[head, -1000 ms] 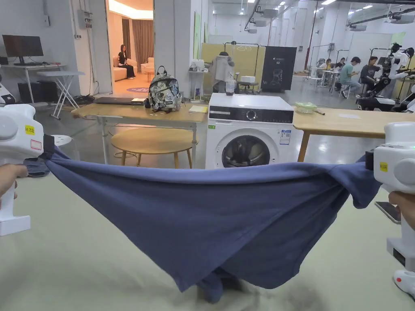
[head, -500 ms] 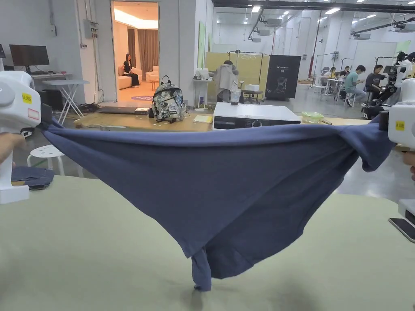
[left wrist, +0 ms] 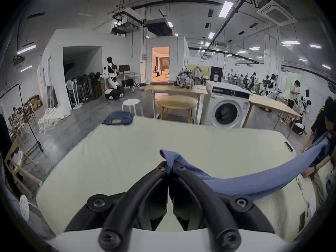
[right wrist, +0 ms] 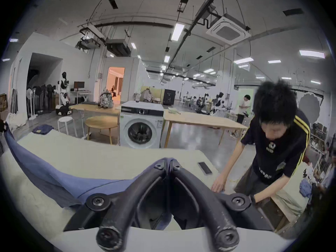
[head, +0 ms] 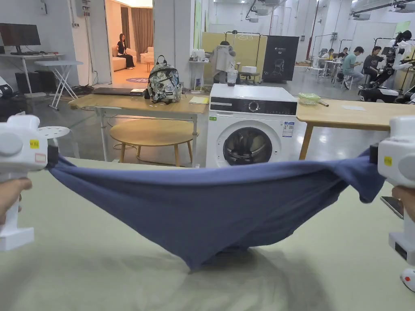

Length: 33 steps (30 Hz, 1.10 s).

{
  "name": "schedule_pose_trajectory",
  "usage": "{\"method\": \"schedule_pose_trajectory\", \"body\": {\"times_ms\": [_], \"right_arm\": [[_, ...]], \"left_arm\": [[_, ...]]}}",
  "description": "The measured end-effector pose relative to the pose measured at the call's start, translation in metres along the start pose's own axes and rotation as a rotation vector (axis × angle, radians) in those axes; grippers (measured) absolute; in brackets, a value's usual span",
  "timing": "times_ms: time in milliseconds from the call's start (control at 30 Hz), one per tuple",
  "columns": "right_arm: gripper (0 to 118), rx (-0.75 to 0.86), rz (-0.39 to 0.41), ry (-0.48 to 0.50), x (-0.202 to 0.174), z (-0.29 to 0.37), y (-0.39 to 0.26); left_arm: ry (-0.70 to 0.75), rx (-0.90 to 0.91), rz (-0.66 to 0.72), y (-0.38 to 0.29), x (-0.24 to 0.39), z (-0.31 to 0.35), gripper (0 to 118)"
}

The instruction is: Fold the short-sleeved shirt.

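Note:
A navy short-sleeved shirt (head: 210,202) hangs stretched between my two grippers, sagging in the middle until its lowest part rests on the pale green table (head: 101,267). My left gripper (head: 52,156) is shut on the shirt's left end; in the left gripper view its jaws (left wrist: 170,166) pinch a fold of the blue cloth (left wrist: 254,181). My right gripper (head: 373,156) is shut on the right end, with cloth (right wrist: 54,176) bunched between its jaws (right wrist: 168,162) in the right gripper view.
A phone (head: 392,205) lies on the table's right edge. A person (right wrist: 276,146) leans over the right side of the table. A folded dark garment (left wrist: 118,117) lies at the far left corner. A washing machine (head: 251,129), wooden tables and a stool stand beyond.
Both grippers have come down with the shirt: half a second ago it hung high with only a tip touching the table, now its lower part lies on the surface.

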State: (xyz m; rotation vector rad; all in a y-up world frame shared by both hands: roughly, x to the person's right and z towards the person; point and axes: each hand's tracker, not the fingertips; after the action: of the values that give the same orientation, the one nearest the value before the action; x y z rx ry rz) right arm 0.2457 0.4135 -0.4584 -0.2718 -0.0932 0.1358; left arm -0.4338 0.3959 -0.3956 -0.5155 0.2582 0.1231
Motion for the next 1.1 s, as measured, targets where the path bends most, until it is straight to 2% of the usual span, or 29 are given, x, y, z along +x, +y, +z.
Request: {"method": "schedule_pose_trajectory", "body": {"times_ms": [133,267,600,667,833,1000,1033,1067,1100], "right_arm": [[0,-0.065,0.024,-0.003,0.004,0.017,-0.054],[0,-0.115,0.004,0.0,0.008,0.045,-0.107],[0,-0.249,0.066,0.009,0.017,0.092,-0.216],[0,-0.28,0.062,0.017,0.011,0.113,-0.225],[0,-0.358,0.057,0.025,0.01,0.103,-0.27],[2,-0.393,0.056,0.018,0.008,0.1,-0.293],[5,-0.391,0.057,0.018,0.006,0.114,-0.285],[9,-0.383,0.059,0.017,0.004,0.118,-0.284],[19,-0.367,0.066,0.011,0.002,0.122,-0.283]], "left_arm": [[-0.016,-0.047,-0.005,-0.062,0.002,0.013,0],[-0.042,-0.085,0.029,-0.117,-0.006,0.03,0],[-0.066,-0.164,0.037,-0.234,-0.027,0.076,0],[-0.059,-0.209,0.052,-0.257,-0.035,0.072,0],[-0.028,-0.315,0.073,-0.305,-0.046,0.05,0],[-0.014,-0.356,0.082,-0.326,-0.047,0.041,0],[-0.011,-0.359,0.081,-0.327,-0.047,0.041,6],[-0.005,-0.354,0.079,-0.327,-0.041,0.049,17],[0.01,-0.33,0.072,-0.326,-0.039,0.053,33]]}}
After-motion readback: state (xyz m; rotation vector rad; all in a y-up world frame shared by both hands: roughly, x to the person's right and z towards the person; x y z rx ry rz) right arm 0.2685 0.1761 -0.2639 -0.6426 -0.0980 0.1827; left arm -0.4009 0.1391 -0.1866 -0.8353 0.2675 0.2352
